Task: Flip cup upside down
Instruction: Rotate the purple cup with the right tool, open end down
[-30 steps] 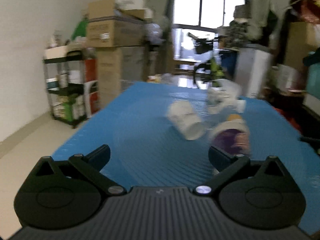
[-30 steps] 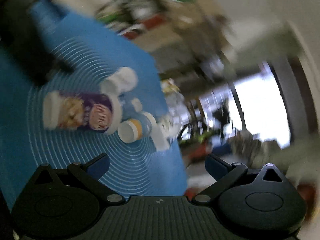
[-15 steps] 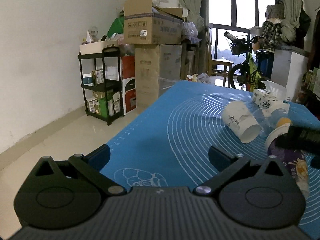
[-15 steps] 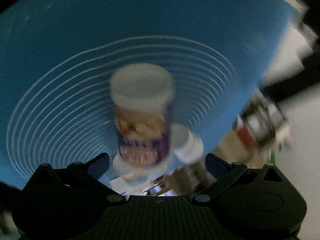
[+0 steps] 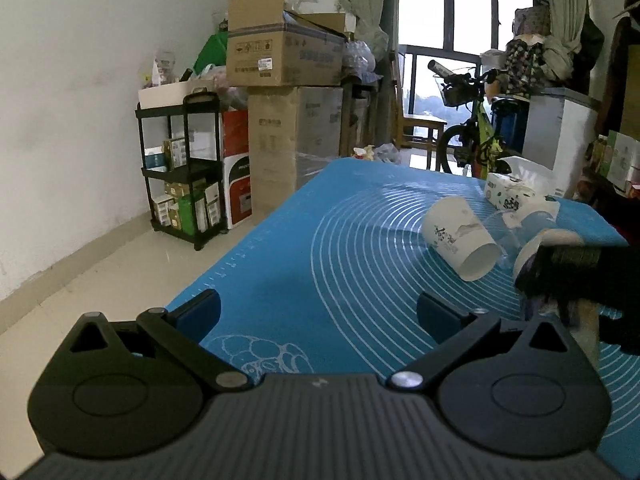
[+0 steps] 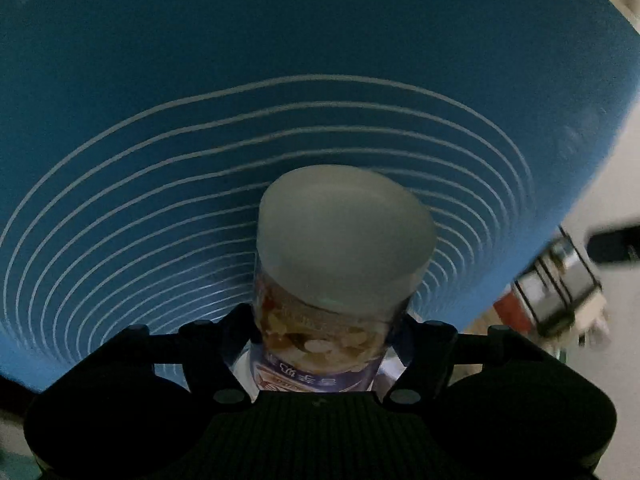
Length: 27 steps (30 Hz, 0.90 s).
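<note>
A blue baking mat (image 5: 360,240) printed with white concentric rings covers the table, and everything here sits relative to those rings. Near their centre the right gripper (image 6: 320,344) has its jaws clamped on the printed cup (image 6: 320,352), a lidded, purple-labelled snack cup gripped around its midsection, its pale flat end (image 6: 344,232) pointing toward the mat. It looks light, thin-walled and smooth, so I judge the mid-body hold sensible: a hard squeeze could dent it, and a loose one could let it slip as it turns. The gripper appears to look steeply down at the rings, the wrist rolled over. A white paper cup (image 5: 460,240) lies on its side just beyond, with a tissue pack (image 5: 508,196) behind it. The left gripper (image 5: 318,312) hovers low at the rings' near edge, jaws spread wide and holding nothing.
</note>
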Each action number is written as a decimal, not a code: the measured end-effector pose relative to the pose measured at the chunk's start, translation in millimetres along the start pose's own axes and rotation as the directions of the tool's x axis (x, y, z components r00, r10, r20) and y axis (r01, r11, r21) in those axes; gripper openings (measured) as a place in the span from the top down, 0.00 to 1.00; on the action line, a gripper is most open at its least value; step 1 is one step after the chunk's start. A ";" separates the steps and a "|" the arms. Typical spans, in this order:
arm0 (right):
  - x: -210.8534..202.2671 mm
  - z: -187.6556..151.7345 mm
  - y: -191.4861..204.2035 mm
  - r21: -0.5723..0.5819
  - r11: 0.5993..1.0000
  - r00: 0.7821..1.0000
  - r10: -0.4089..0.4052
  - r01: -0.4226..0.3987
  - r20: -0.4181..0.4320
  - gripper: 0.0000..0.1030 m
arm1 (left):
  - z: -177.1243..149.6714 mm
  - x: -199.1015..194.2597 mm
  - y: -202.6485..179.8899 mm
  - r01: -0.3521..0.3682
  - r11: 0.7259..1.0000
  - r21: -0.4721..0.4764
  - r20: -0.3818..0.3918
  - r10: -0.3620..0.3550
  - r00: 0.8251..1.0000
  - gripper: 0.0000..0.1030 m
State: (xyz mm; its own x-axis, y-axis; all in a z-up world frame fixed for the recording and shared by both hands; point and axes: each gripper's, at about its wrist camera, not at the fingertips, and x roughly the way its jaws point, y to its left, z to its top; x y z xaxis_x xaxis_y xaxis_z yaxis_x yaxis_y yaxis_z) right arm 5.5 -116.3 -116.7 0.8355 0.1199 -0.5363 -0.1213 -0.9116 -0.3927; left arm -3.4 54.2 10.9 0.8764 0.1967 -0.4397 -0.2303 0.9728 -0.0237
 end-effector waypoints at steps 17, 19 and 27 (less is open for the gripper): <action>-50.8 -148.0 -8.3 0.932 -0.361 0.995 -0.102 -0.030 -0.008 0.29 | -3.4 -3.5 -18.4 0.037 0.998 0.044 0.019 -0.038 0.999 0.00; -55.3 -160.2 23.5 0.848 -0.530 0.995 -0.097 -0.026 -0.030 0.29 | -4.2 -3.9 -22.6 0.041 0.998 0.052 0.021 -0.043 0.999 0.00; -35.1 -161.5 93.2 0.526 -0.851 0.998 -0.027 0.009 -0.061 0.29 | -6.9 -2.3 -35.6 0.048 0.995 0.086 0.022 -0.050 0.999 0.00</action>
State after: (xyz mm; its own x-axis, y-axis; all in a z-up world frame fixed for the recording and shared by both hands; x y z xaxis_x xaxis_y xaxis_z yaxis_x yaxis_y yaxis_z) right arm 51.4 -269.0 -13.8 0.8694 0.1199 -0.4793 -0.1708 0.9833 -0.0637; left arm -0.2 18.3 6.6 0.8959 0.1508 -0.4179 -0.1512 0.9880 0.0324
